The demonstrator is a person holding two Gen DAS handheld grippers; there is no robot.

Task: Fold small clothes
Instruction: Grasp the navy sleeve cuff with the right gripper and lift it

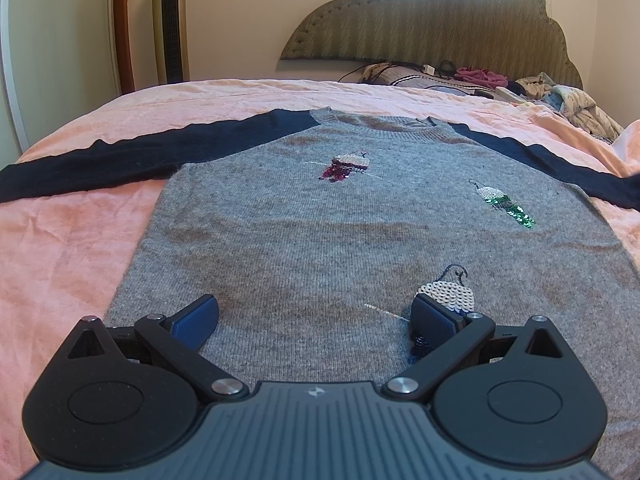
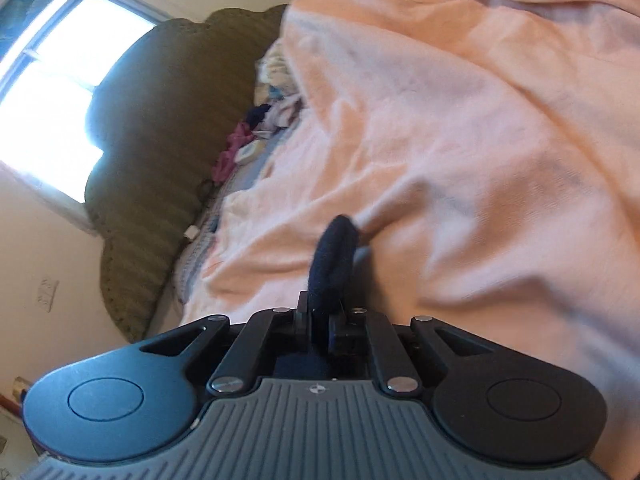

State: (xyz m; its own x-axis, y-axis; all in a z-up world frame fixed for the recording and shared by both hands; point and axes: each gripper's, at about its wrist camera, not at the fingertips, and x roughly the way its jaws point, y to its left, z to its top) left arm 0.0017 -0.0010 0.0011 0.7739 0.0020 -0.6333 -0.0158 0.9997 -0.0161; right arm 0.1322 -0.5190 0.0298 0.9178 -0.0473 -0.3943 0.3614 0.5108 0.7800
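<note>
a grey knit sweater (image 1: 320,240) with navy raglan sleeves lies flat, front up, on a pink bedspread (image 1: 80,240). its long axis runs from the hem, nearest the left wrist camera, up to the ribbed neckline (image 1: 384,128), which points toward the olive padded headboard (image 1: 432,20). the left-hand navy sleeve (image 1: 120,156) stretches straight out sideways across the bedspread; the other sleeve (image 1: 560,164) runs down toward the right edge of the left wrist view. three sequin motifs sit on the chest: a red one (image 1: 346,168), a green one (image 1: 506,204) and a pale one (image 1: 446,294) just beside a blue fingertip.

the left gripper (image 1: 316,320) hovers over the hem area with its jaws spread wide, grey knit showing between the blue pads and nothing pinched.

the right gripper (image 2: 318,320) has its jaws pressed together on a fold of navy fabric, the sleeve end (image 2: 334,256), which sticks up out of the fingers in a dark loop above the bedspread. this view is tilted and blurred.

a pile of loose clothes and cables (image 1: 472,78) lies at the head of the bed. a tower fan (image 1: 170,20) stands by the wall; lettering at its top is too small to read. no readable writing shows on the sweater.
</note>
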